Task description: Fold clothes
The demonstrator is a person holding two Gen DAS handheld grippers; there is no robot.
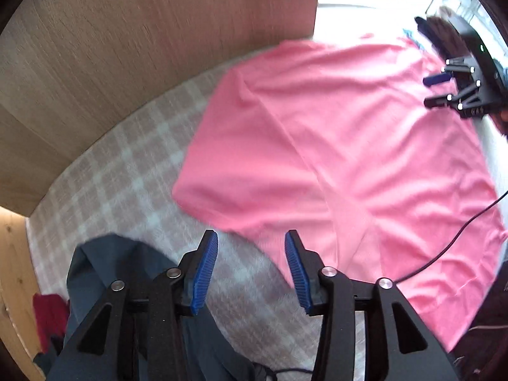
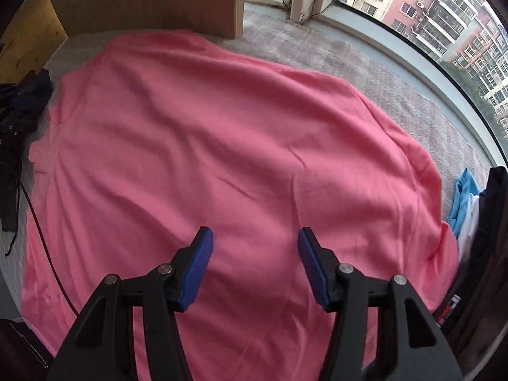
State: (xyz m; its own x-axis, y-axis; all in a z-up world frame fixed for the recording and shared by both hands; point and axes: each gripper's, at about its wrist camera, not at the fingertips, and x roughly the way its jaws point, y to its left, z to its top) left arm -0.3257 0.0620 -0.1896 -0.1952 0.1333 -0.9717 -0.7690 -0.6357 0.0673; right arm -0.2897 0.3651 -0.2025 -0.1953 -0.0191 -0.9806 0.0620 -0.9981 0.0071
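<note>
— Left wrist view?
— One pink T-shirt (image 1: pixel 333 158) lay spread on the checked cover (image 1: pixel 127 171); left gripper (image 1: pixel 251 270) gaped, empty.
— Right wrist view?
— Same single shirt; right gripper (image 2: pixel 255 266) was wide apart above it, gripping nothing.

The pink garment (image 2: pixel 222 146) lies spread open and nearly flat on a checked pink-and-white cloth (image 1: pixel 127 171). Its fabric is plain, a single colour, and lightly creased, with shallow wrinkles running across the middle. In the right wrist view it fills most of the frame, its far edge curving from 10 o'clock round to 3 o'clock. In the left wrist view one rounded corner points toward 9 o'clock, and a long straight crease runs from 12 o'clock down toward 6 o'clock. A dark blue-grey garment (image 1: pixel 133 273) lies bunched at 7 o'clock in that view, apart from the pink one. A dark red piece (image 1: pixel 49 314) lies just beside it.
</note>
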